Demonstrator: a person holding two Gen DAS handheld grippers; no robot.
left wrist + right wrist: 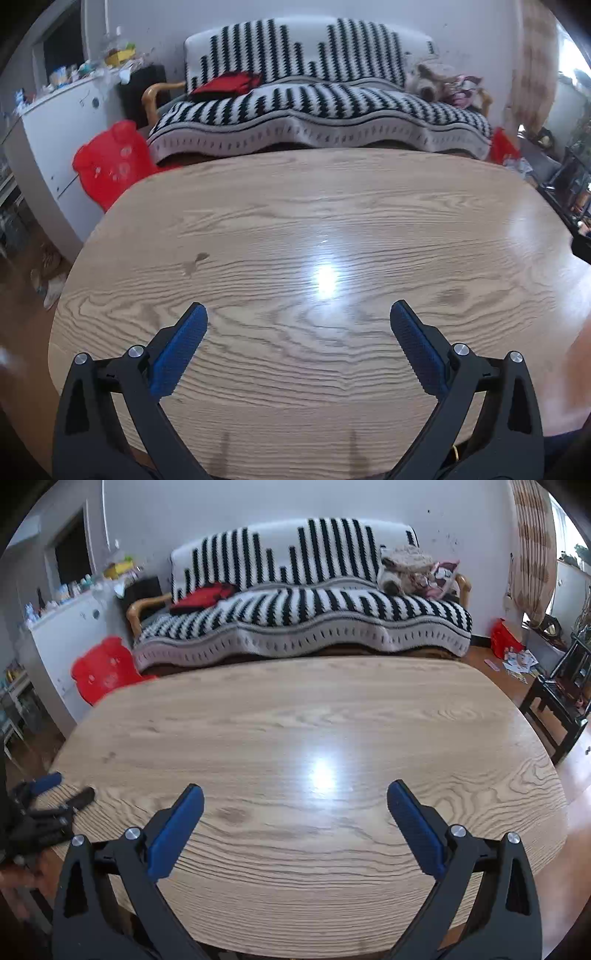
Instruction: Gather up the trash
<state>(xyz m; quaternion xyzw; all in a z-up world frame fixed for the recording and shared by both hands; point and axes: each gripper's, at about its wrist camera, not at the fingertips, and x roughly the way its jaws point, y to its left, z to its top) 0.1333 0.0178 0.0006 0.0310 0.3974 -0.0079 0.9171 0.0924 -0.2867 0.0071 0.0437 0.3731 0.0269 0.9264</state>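
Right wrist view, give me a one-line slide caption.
Open right gripper over a wooden table, left gripper at the edge, striped sofa behind.

Left claw (298, 317) gaping wide over wooden table (295, 206), striped sofa (314, 107) beyond, red stool (110, 162) beside it.

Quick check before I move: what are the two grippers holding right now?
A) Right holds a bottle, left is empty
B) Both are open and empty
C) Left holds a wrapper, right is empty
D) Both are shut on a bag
B: the left gripper and the right gripper each show blue fingers spread wide, with only bare wooden table between them.
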